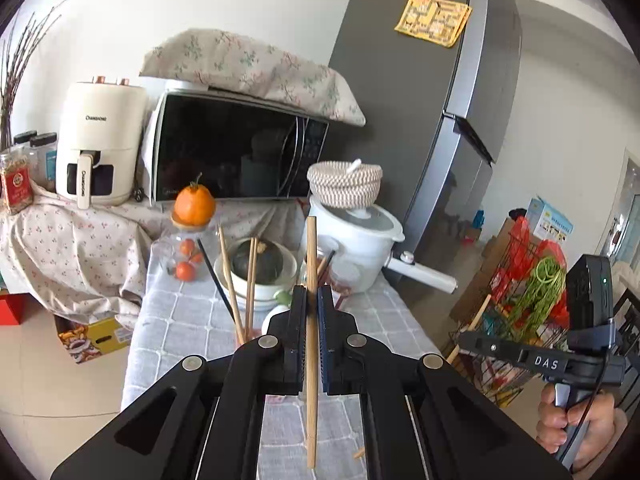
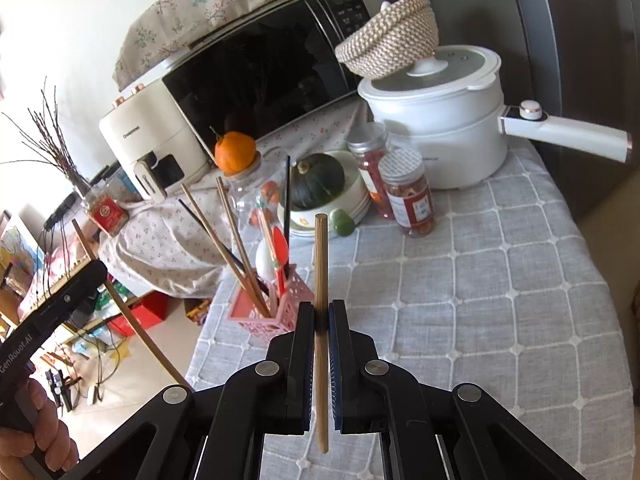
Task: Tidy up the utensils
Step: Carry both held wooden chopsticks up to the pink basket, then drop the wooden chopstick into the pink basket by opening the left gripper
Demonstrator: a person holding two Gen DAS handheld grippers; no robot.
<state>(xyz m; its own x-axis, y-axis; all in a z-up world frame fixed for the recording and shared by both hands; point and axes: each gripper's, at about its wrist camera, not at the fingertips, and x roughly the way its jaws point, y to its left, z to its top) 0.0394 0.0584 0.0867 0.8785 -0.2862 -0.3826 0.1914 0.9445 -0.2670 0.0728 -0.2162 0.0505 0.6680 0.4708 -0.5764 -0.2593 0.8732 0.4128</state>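
Kitchen corner, table under a grey checked cloth (image 2: 500,280), white wall behind. Left to right in the right wrist view: bare twigs (image 2: 52,136); cream air fryer (image 2: 148,140); black-fronted microwave (image 2: 260,64) under a floral cover; orange (image 2: 235,151) on top of a clear jar; pink slotted utensil holder (image 2: 260,316) near the table's left edge, holding several wooden chopsticks (image 2: 236,252) that lean left, plus dark ones and a red-handled piece; dark green squash (image 2: 318,182) in a white bowl; two red-filled jars (image 2: 408,196); white electric pot (image 2: 440,120) with a woven basket (image 2: 390,36) tilted on its lid; grey fridge (image 2: 580,60).

Left gripper (image 1: 312,300): jaws clamped tight on one wooden chopstick (image 1: 311,264), held upright above the cloth.

Right gripper (image 2: 321,314): jaws likewise pressed closed on a second chopstick (image 2: 321,256), upright, just right of the holder.
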